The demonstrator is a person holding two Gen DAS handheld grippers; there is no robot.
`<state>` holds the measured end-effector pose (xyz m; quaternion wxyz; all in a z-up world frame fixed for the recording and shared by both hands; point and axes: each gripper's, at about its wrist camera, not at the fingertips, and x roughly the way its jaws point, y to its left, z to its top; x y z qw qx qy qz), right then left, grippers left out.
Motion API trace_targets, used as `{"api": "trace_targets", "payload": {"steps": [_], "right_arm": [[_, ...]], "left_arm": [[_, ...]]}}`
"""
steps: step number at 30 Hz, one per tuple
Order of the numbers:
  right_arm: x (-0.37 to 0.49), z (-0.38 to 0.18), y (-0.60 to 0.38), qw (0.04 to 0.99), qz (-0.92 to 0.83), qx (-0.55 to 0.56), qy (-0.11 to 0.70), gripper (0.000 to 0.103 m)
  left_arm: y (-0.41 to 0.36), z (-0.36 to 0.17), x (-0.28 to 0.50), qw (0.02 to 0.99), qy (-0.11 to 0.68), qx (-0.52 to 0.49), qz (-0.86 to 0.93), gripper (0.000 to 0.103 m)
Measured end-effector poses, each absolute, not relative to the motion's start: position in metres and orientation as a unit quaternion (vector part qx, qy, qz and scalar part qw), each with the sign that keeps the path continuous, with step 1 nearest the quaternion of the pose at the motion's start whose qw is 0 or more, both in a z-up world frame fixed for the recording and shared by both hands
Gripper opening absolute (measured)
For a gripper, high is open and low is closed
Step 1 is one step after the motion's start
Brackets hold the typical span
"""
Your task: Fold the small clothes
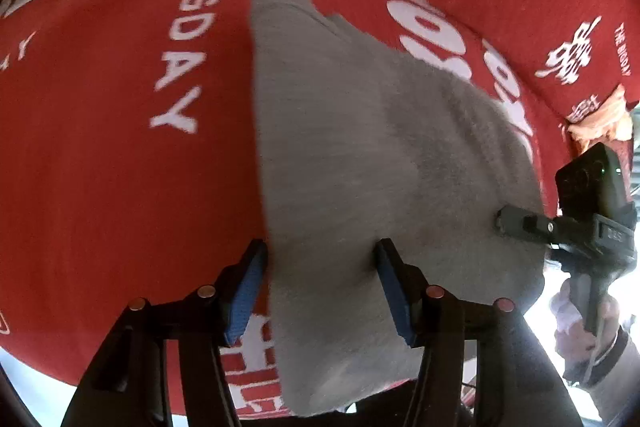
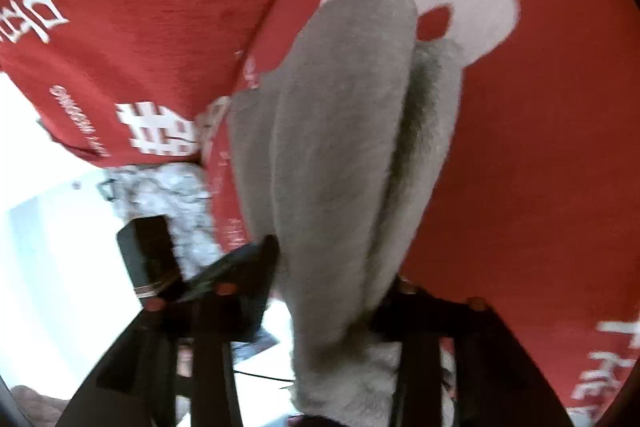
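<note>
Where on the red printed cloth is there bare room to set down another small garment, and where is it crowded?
The red cloth lies bare left of the grey garment, around the white BIG DAY lettering, and along the far strip above the garment. It is crowded right of the garment, where the right claw comes in near an orange item.
</note>
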<state>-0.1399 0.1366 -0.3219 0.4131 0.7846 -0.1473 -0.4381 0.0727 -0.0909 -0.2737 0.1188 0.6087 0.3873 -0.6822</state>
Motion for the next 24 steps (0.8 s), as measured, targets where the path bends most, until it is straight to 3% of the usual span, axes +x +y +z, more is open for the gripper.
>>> {"api": "trace_targets", "payload": {"steps": [3, 6, 7, 12, 15, 19, 20, 22, 24], "right_arm": [[-0.149, -0.307, 0.139, 0.395, -0.477, 0.78, -0.09, 0.048], [-0.154, -0.294, 0.14, 0.374, -0.519, 0.767, -0.033, 0.026], [-0.154, -0.292, 0.139, 0.37, -0.529, 0.763, -0.018, 0.025], [-0.145, -0.31, 0.125, 0.354, -0.579, 0.725, 0.117, 0.027], [-0.149, -0.309, 0.126, 0.341, -0.593, 0.719, 0.125, 0.035], [-0.152, -0.291, 0.142, 0.333, -0.603, 0.714, 0.126, 0.034], [-0.152, -0.286, 0.145, 0.332, -0.605, 0.713, 0.123, 0.031], [-0.149, -0.275, 0.151, 0.337, -0.607, 0.71, 0.118, 0.007], [-0.139, -0.26, 0.151, 0.341, -0.618, 0.697, 0.126, 0.006]], "left_arm": [[-0.098, -0.263, 0.088, 0.135, 0.377, 0.603, -0.69, 0.057], [-0.104, -0.257, 0.098, 0.162, 0.36, 0.601, -0.695, 0.057], [-0.106, -0.258, 0.1, 0.17, 0.353, 0.605, -0.693, 0.057], [-0.102, -0.287, 0.098, 0.196, 0.32, 0.641, -0.67, 0.057], [-0.095, -0.301, 0.098, 0.215, 0.286, 0.668, -0.652, 0.057], [-0.1, -0.281, 0.112, 0.227, 0.296, 0.647, -0.665, 0.057], [-0.101, -0.275, 0.114, 0.226, 0.298, 0.642, -0.669, 0.057], [-0.102, -0.257, 0.115, 0.22, 0.305, 0.625, -0.684, 0.057], [-0.1, -0.244, 0.112, 0.207, 0.308, 0.617, -0.695, 0.057]]}}
